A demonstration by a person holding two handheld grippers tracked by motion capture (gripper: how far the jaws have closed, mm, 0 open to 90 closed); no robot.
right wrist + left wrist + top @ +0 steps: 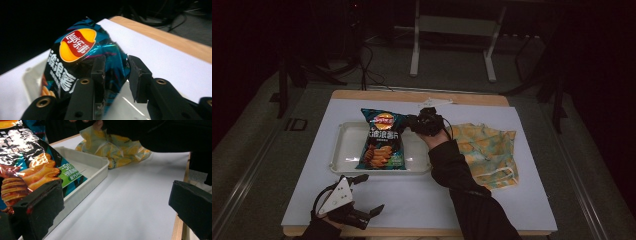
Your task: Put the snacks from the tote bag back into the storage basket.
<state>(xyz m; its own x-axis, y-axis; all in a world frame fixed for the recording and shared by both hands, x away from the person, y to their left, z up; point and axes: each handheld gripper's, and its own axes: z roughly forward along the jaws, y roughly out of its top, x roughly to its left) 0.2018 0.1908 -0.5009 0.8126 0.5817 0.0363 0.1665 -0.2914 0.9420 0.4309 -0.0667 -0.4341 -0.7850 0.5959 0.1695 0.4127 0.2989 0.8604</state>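
1. We are looking down at a wooden table [362,94] covered by a white sheet [422,200], with dark floor and metal stands lying beyond its far edge.
2. A white tray [343,150] is sitting on the left half of the sheet, nearer the far edge than the near one.
3. A blue chip bag [381,140] with a red and yellow logo is resting in the tray, its lower end lying on the tray floor and its top edge rising toward the far edge of the table.
4. We are seeing the right gripper [414,123] reaching over the tray's far right corner, with a dark sleeve [457,175] stretching back to the near edge.
5. In the right gripper view, its two black jaws are sitting on either side of the bag's crumpled upper right edge [113,65], pinching the foil between them.
6. The left gripper [367,194] is hovering over the near left corner of the sheet, its jaws spread wide apart with nothing between them.
7. In the left gripper view, those jaws are framing the tray's near wall [85,187] and bare sheet.
8. A yellow and teal patterned cloth [489,150] is lying crumpled on the right side of the sheet, just beside the tray's right end.
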